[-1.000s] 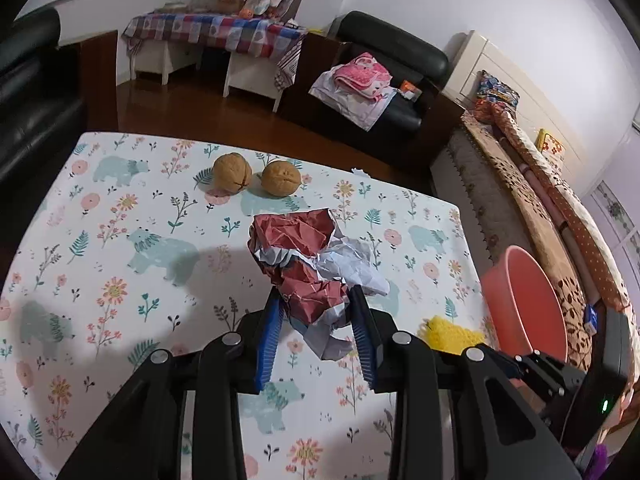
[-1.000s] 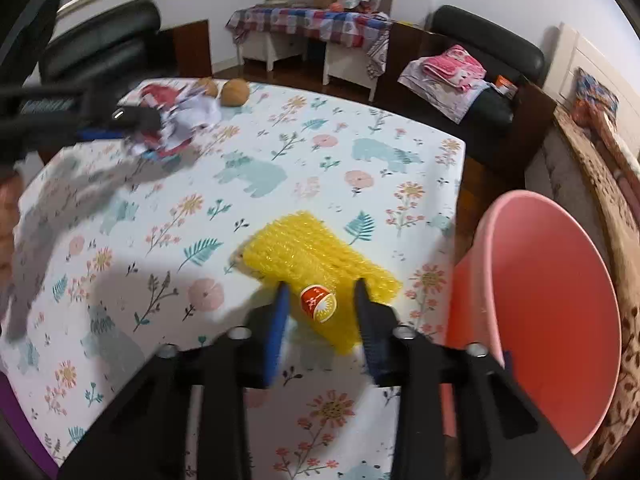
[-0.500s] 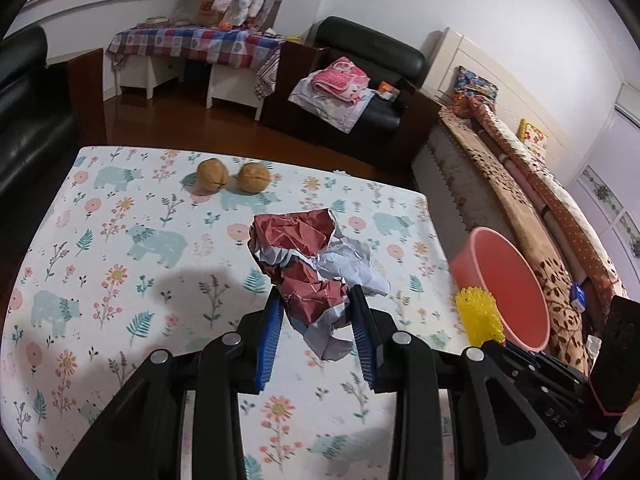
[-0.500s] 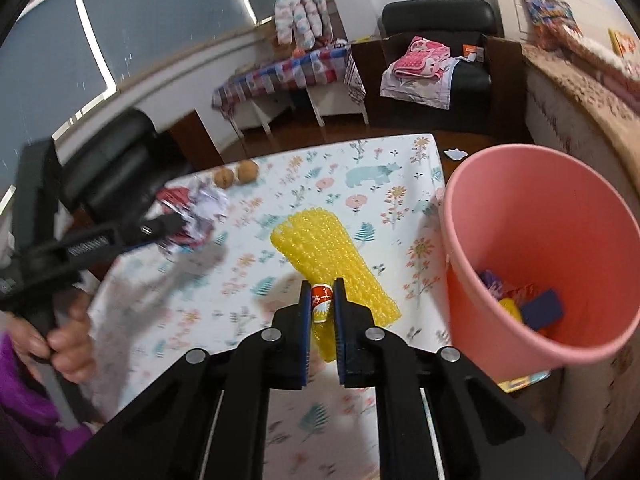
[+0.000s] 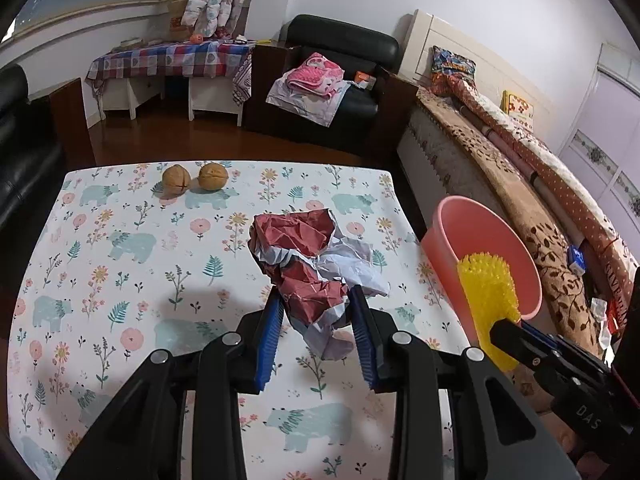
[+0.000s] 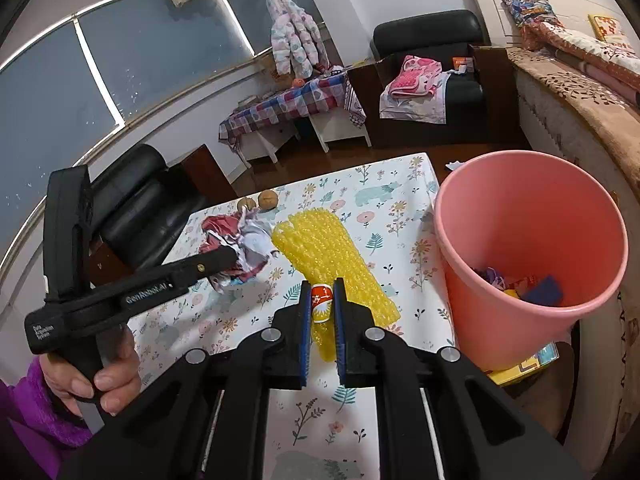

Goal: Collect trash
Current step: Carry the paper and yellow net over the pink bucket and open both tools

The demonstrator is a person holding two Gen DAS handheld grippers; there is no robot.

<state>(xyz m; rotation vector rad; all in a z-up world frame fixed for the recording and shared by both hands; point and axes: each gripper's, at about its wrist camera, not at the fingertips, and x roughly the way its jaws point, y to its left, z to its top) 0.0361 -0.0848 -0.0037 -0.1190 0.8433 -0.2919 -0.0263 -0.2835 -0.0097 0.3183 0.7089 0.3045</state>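
We are midway, by our reading. Both pieces of trash are off the bench (image 5: 120,264) and in hand, but neither is in the bin (image 6: 532,248) yet.

Our left claw (image 5: 316,332) stands about half open, its pads pressed on the crumpled paper (image 5: 308,264), a red and white wad held above the cloth. Our right claw (image 6: 322,312) is pinched nearly shut on the near end of the yellow wrap (image 6: 332,252), a strip of bubbly plastic with a small sticker between the pads. In the left view the wrap's far end shows against the bin's mouth, so it looks close to the drop; whether it is truly over the rim we cannot tell.

What is left, we judge: carry each piece over the rim and let go, wrap first, paper after.

The bin stands just off the bench's right edge. It already holds some scraps at the bottom: purple bits, a dark blue piece, something yellow and something red.

Two walnuts (image 5: 196,178) sit side by side at the far edge; whether they count as trash we cannot say.
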